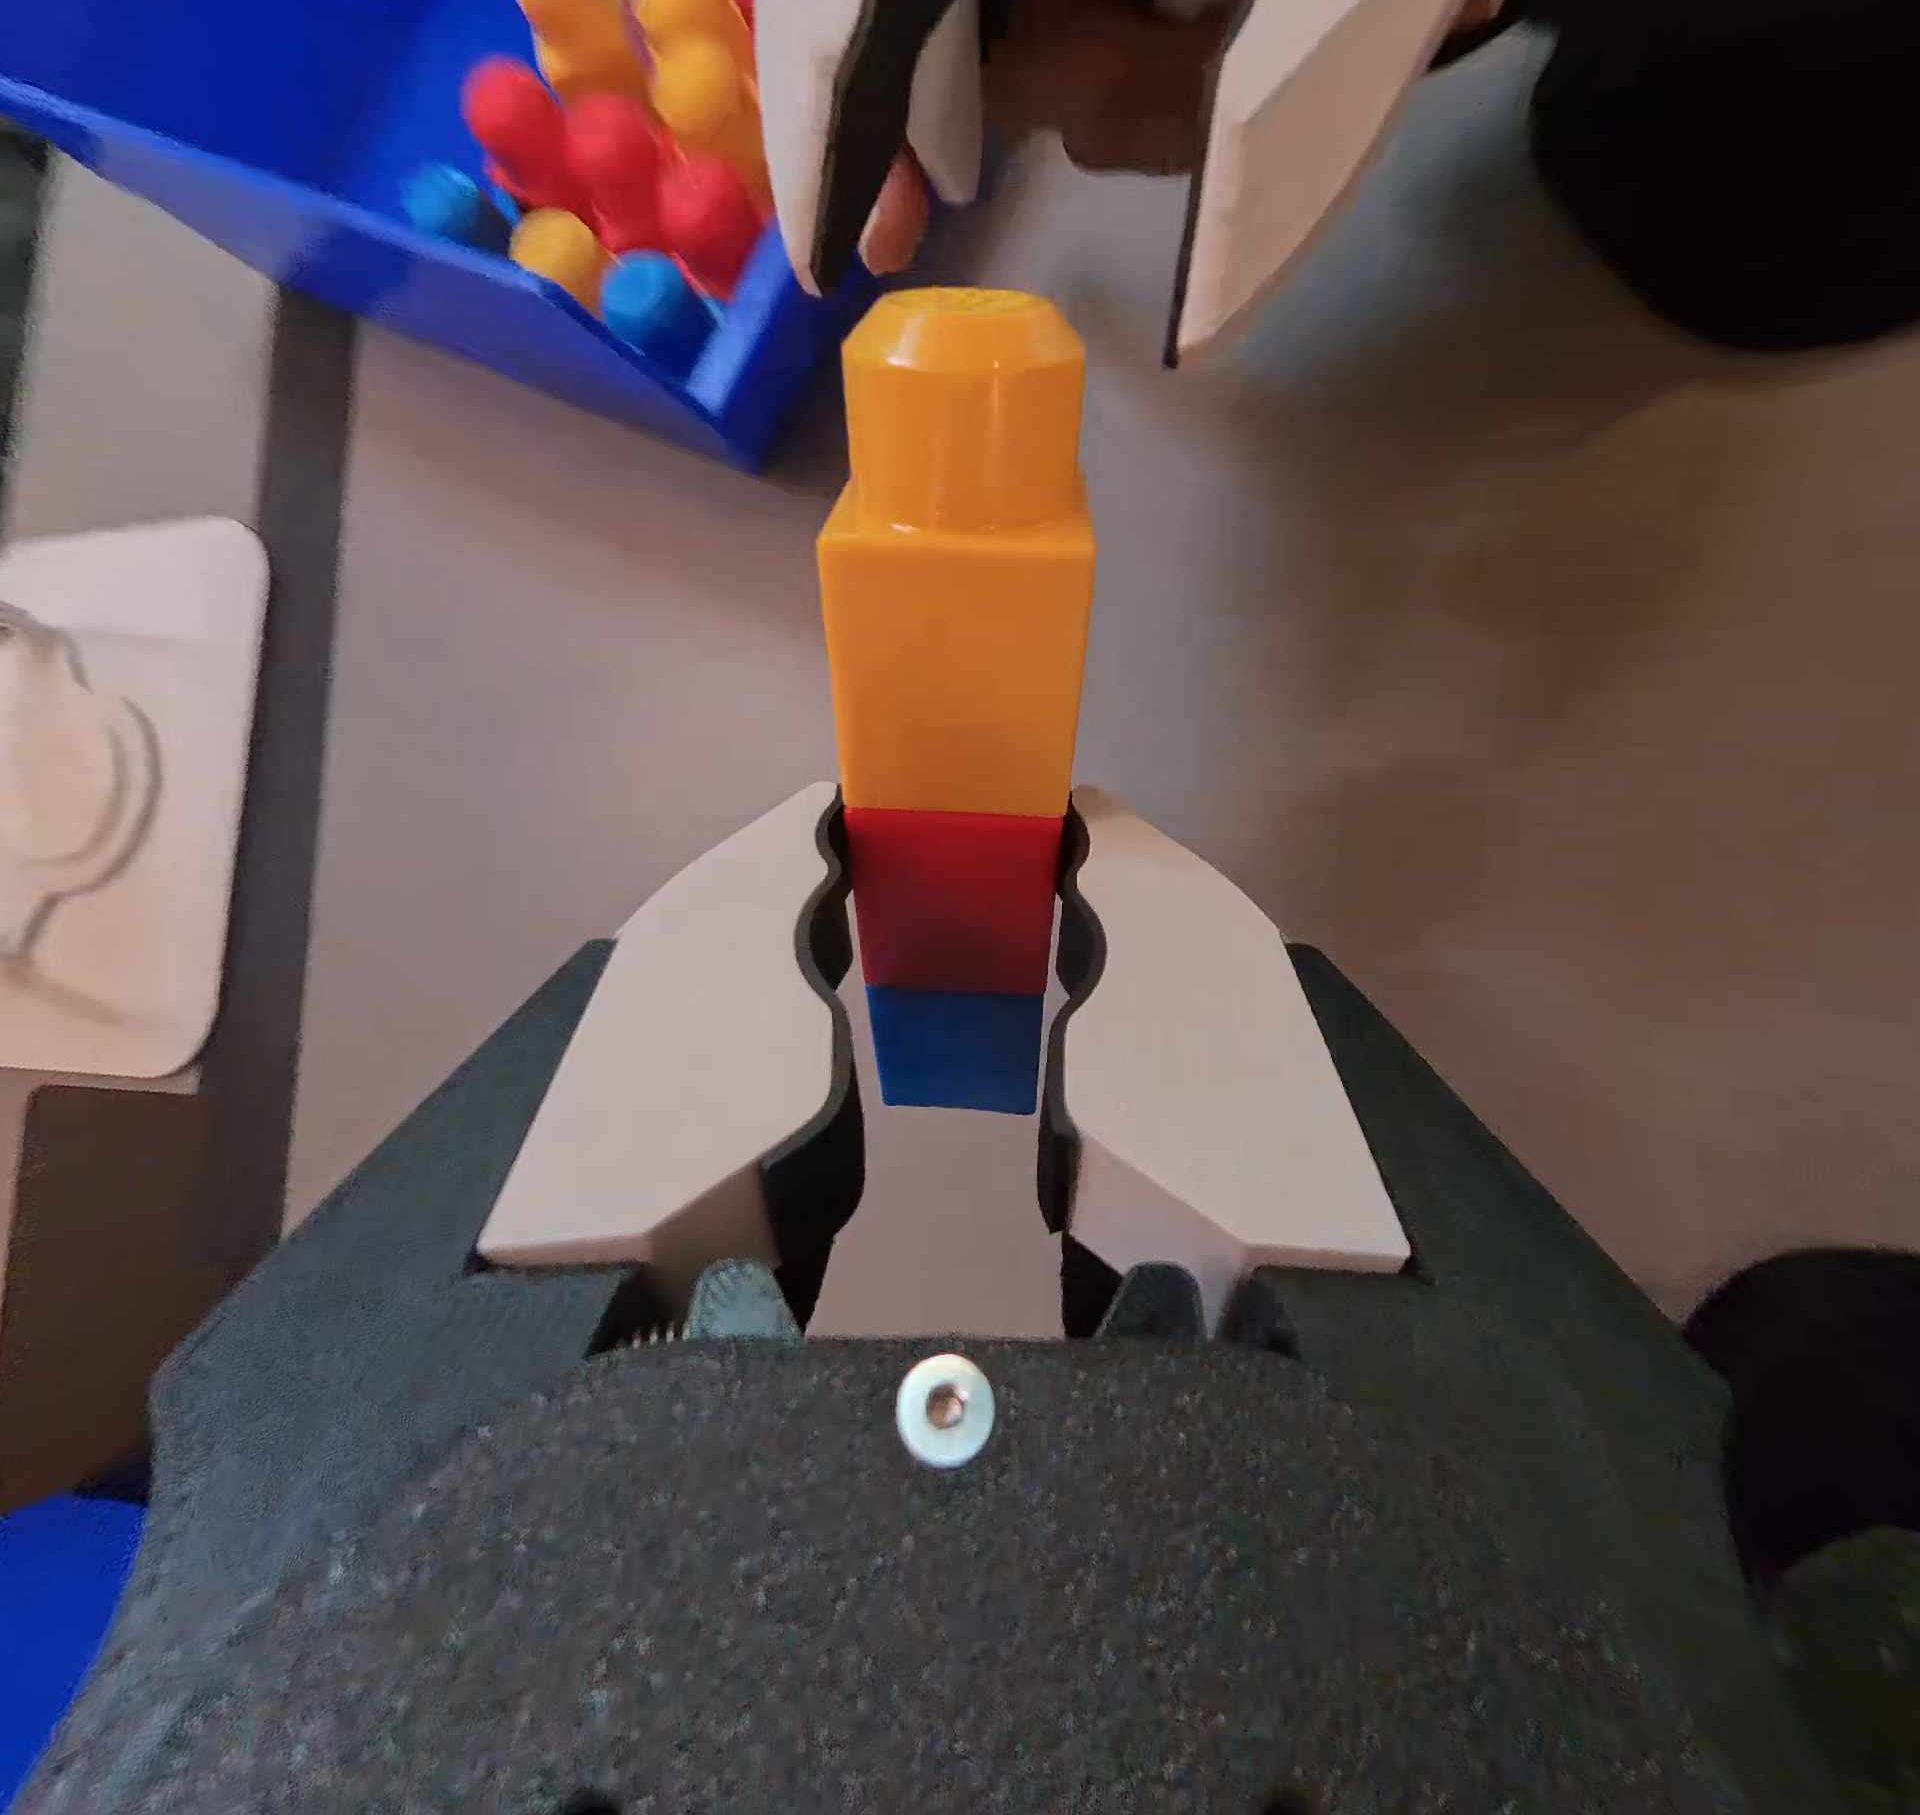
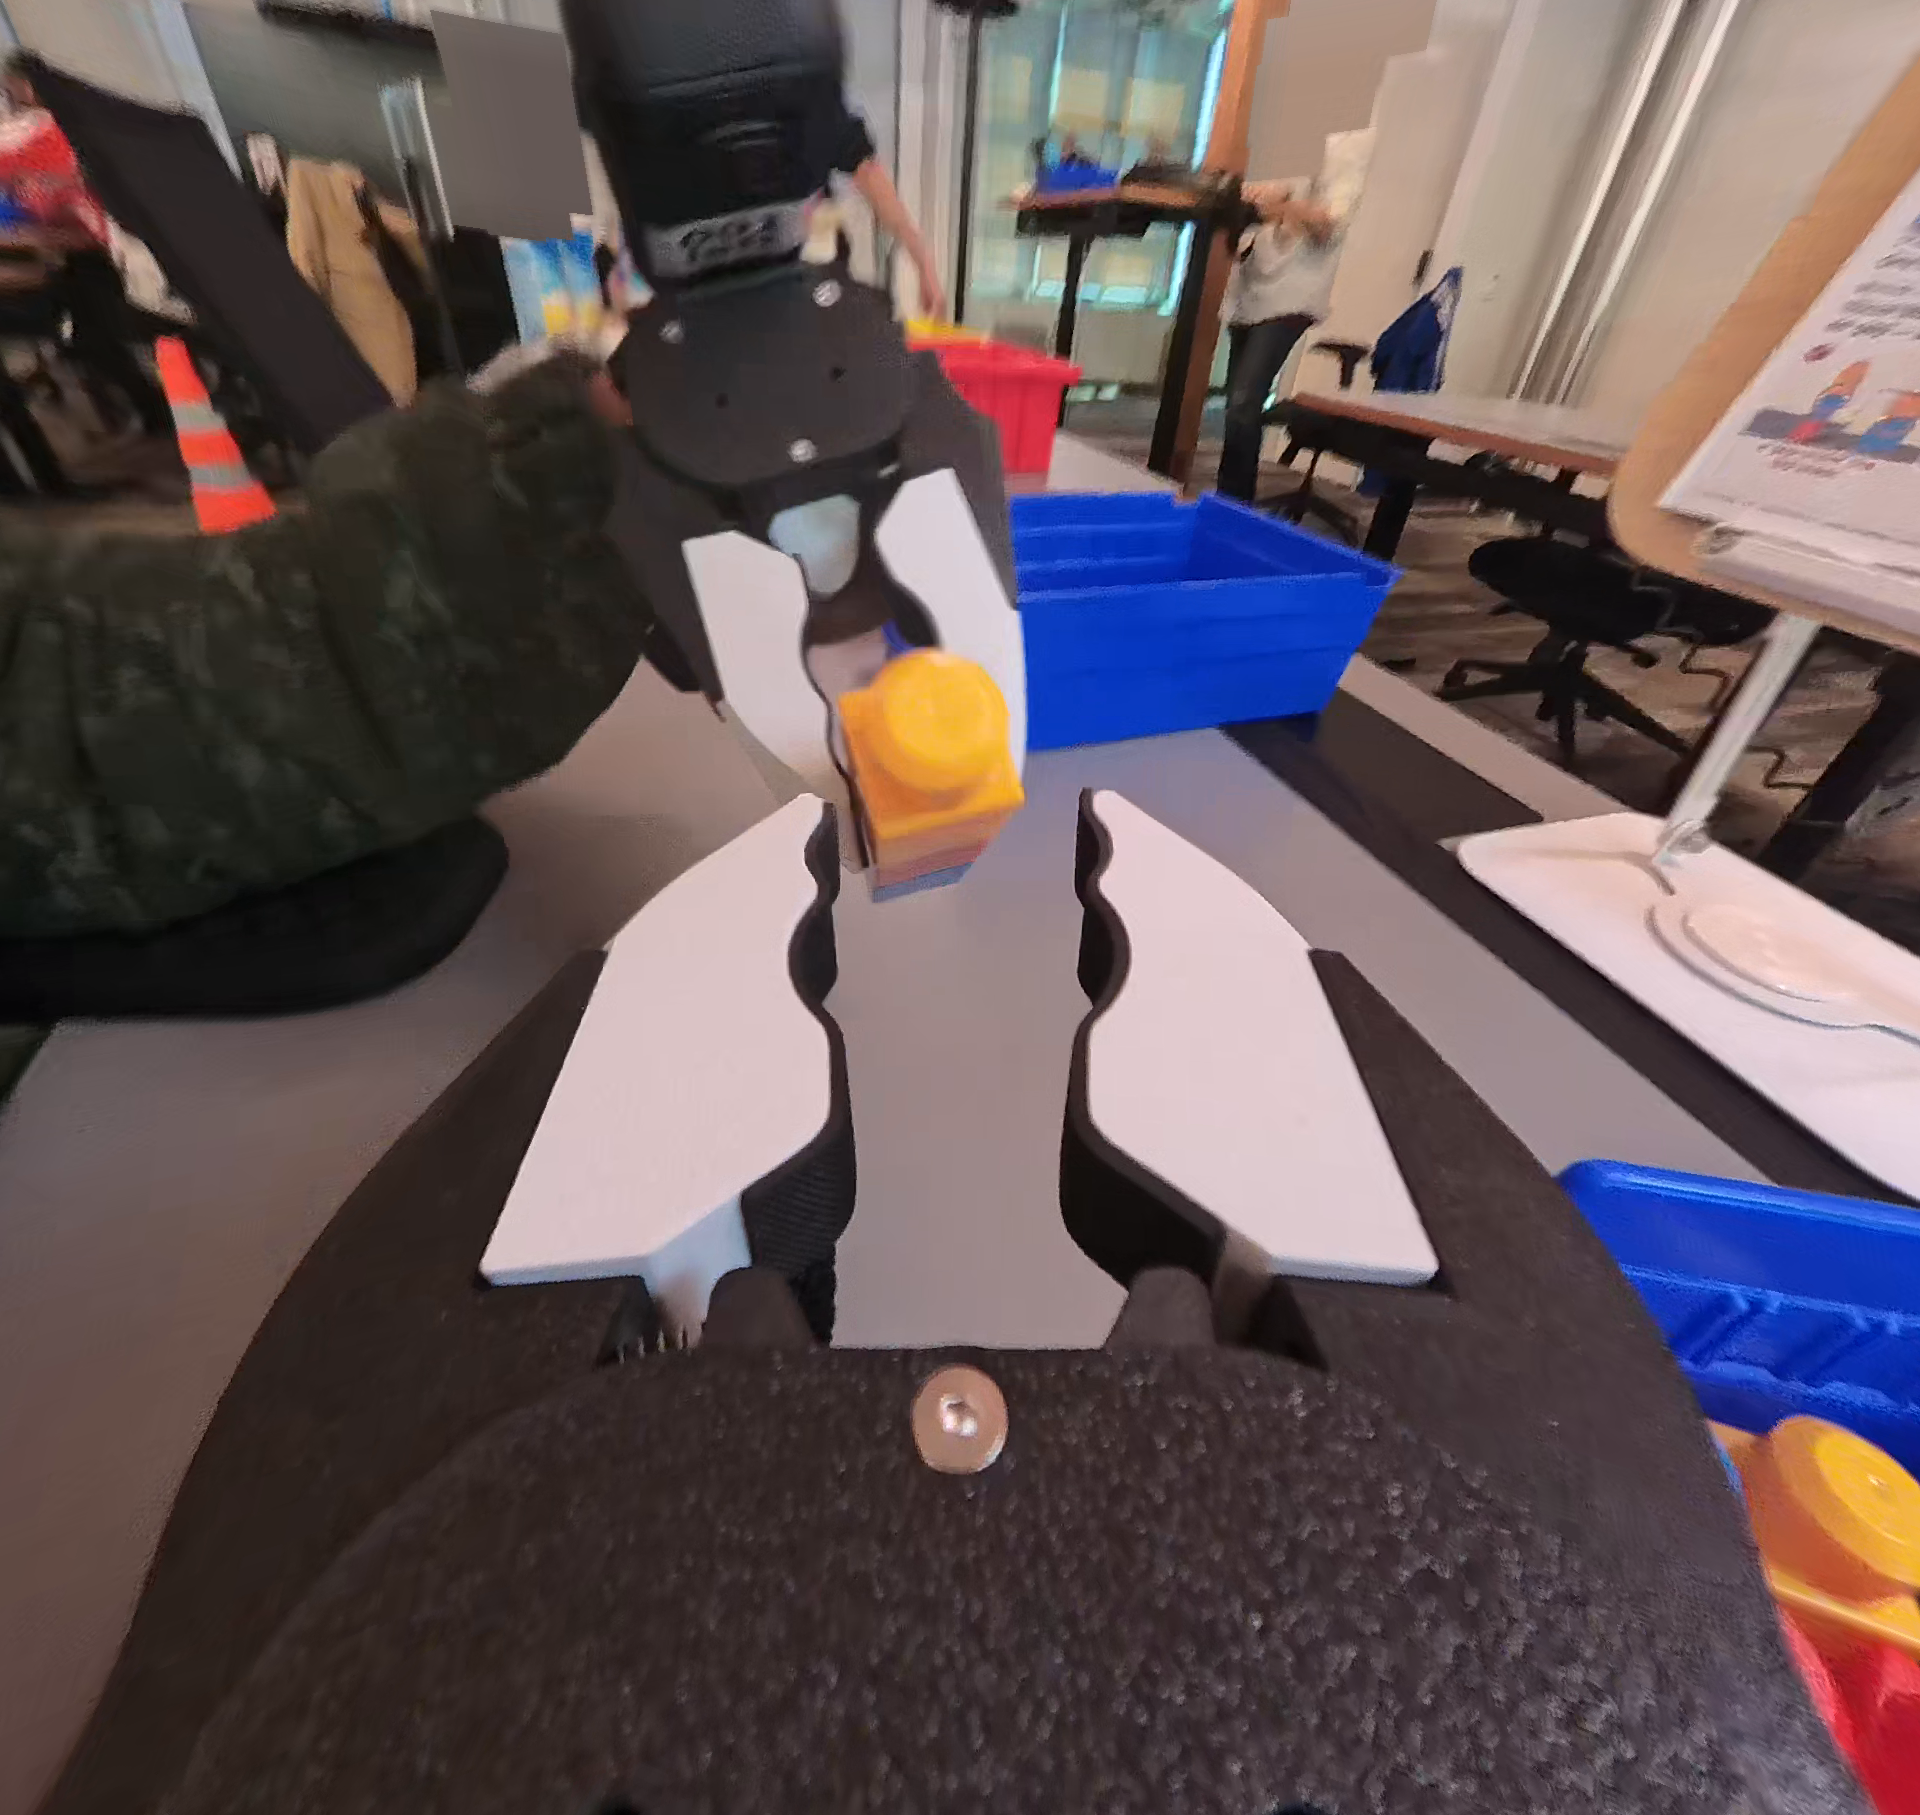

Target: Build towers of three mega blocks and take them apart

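Note:
A tower of three mega blocks is off the table: an orange block (image 1: 956,643) on top, a red block (image 1: 956,898) in the middle, a blue block (image 1: 958,1048) at the bottom. My left gripper (image 1: 956,801) is shut on the red block. My right gripper (image 1: 997,321) is open and empty, its tips on either side of the orange block's stud without touching it. In the right wrist view the right gripper (image 2: 953,804) is open just in front of the tower (image 2: 930,778), which points its orange stud at the camera.
A blue bin (image 1: 343,238) with several loose blocks (image 1: 623,155) sits at the upper left of the grey table (image 1: 1403,726). A white stand base (image 1: 125,799) lies at the left. The right wrist view shows another blue bin (image 2: 1184,612), a bin of blocks (image 2: 1766,1287) and a dark sleeve (image 2: 312,643).

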